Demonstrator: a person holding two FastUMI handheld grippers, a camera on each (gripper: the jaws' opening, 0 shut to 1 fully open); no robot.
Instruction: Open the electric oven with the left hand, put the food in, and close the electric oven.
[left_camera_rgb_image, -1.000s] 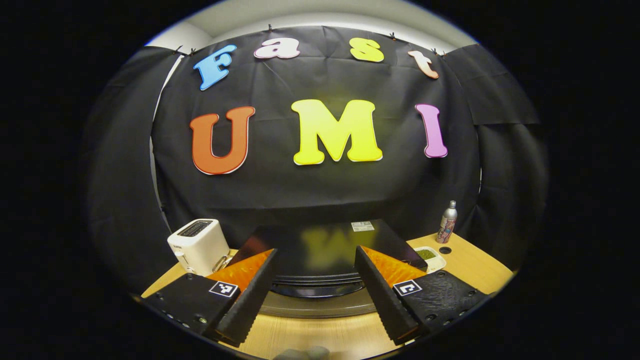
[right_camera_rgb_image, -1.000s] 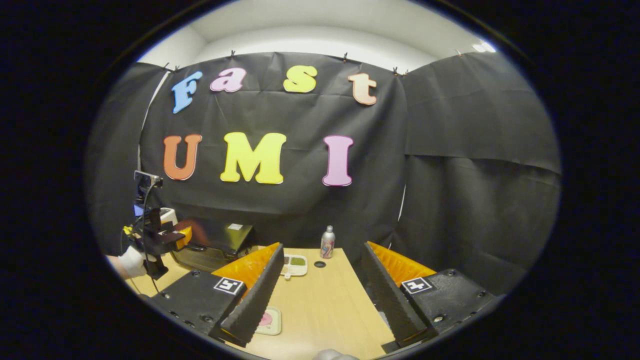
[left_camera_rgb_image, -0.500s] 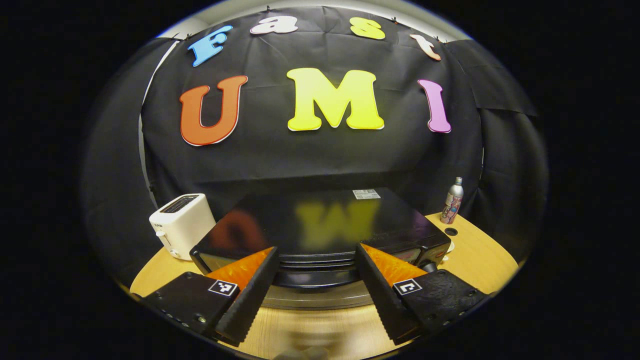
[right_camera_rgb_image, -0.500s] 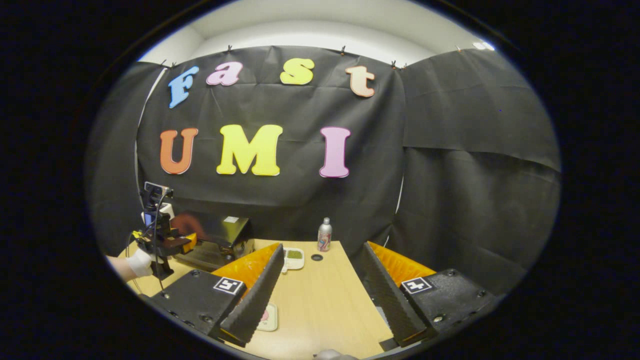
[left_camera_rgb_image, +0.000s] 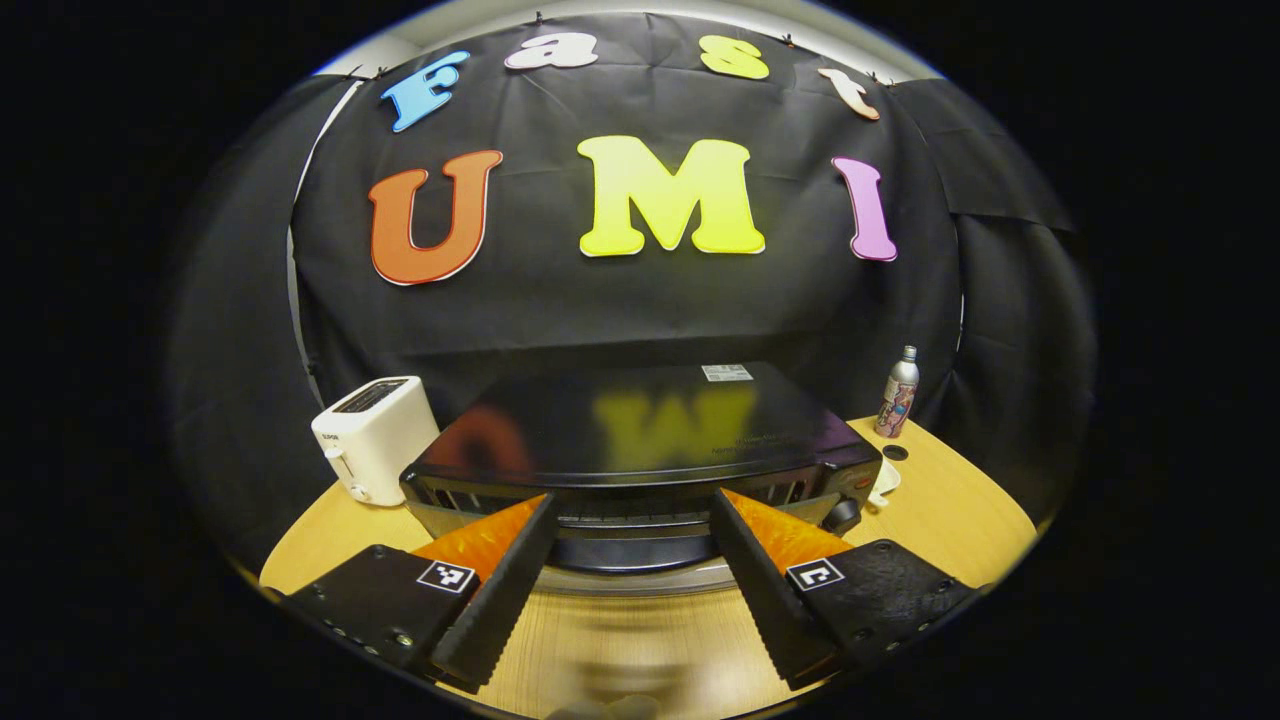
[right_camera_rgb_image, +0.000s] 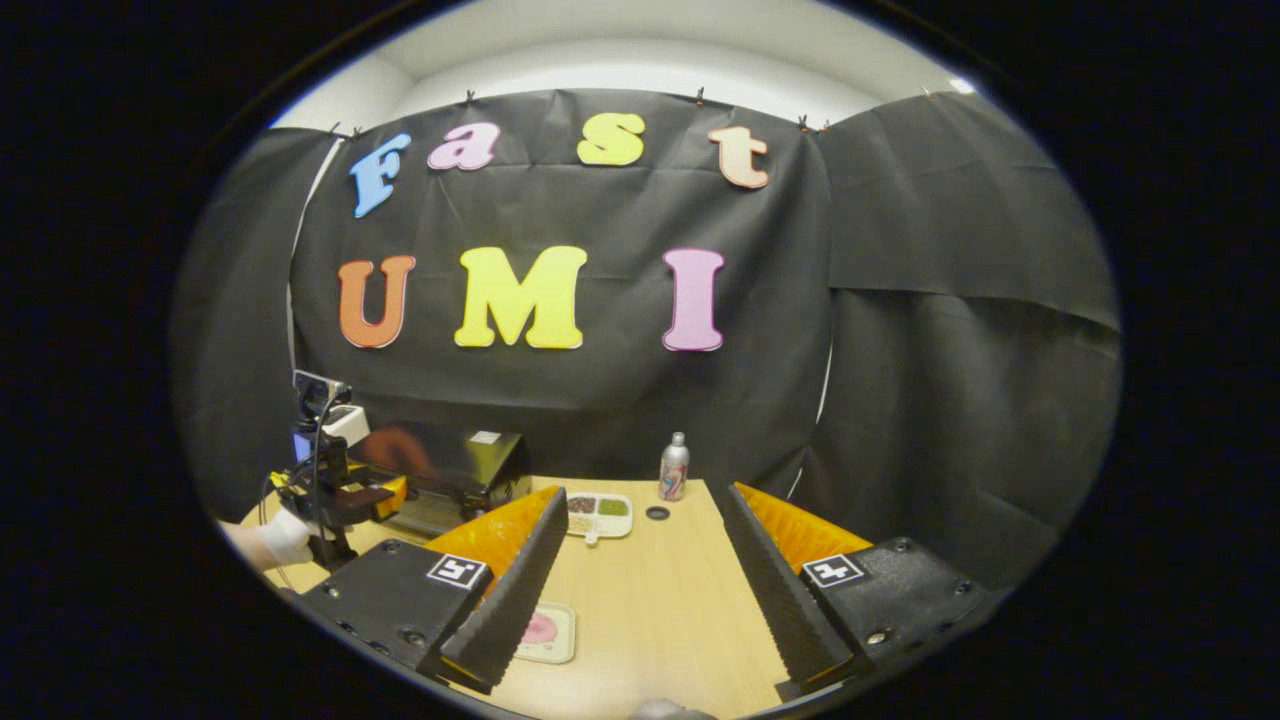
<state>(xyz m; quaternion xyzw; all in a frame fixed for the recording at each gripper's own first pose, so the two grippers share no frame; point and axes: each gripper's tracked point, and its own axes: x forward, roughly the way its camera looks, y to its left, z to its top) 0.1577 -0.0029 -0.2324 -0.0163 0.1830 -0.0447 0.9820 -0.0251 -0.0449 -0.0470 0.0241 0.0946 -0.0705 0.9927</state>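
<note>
The black electric oven (left_camera_rgb_image: 640, 430) stands on the wooden table (left_camera_rgb_image: 940, 520), straight ahead in the left gripper view. Its door (left_camera_rgb_image: 640, 578), with a dark handle and a silver edge, leans out toward me, low between the fingers of my left gripper (left_camera_rgb_image: 632, 497), which is open. In the right gripper view that left gripper (right_camera_rgb_image: 375, 495), held by a gloved hand (right_camera_rgb_image: 280, 538), sits at the front of the oven (right_camera_rgb_image: 455, 462). My right gripper (right_camera_rgb_image: 641, 490) hangs open over the table, with nothing between its fingers. A small tray with pink food (right_camera_rgb_image: 545, 632) lies by its left finger.
A white toaster (left_camera_rgb_image: 375, 435) stands left of the oven. A metal bottle (right_camera_rgb_image: 673, 467) and a small round hole (right_camera_rgb_image: 657, 513) are at the table's back. A white compartment tray with green food (right_camera_rgb_image: 598, 512) lies right of the oven.
In the left gripper view the oven has drawn back and its vented front now shows, while the door stays between my fingers. The right gripper has shifted slightly.
</note>
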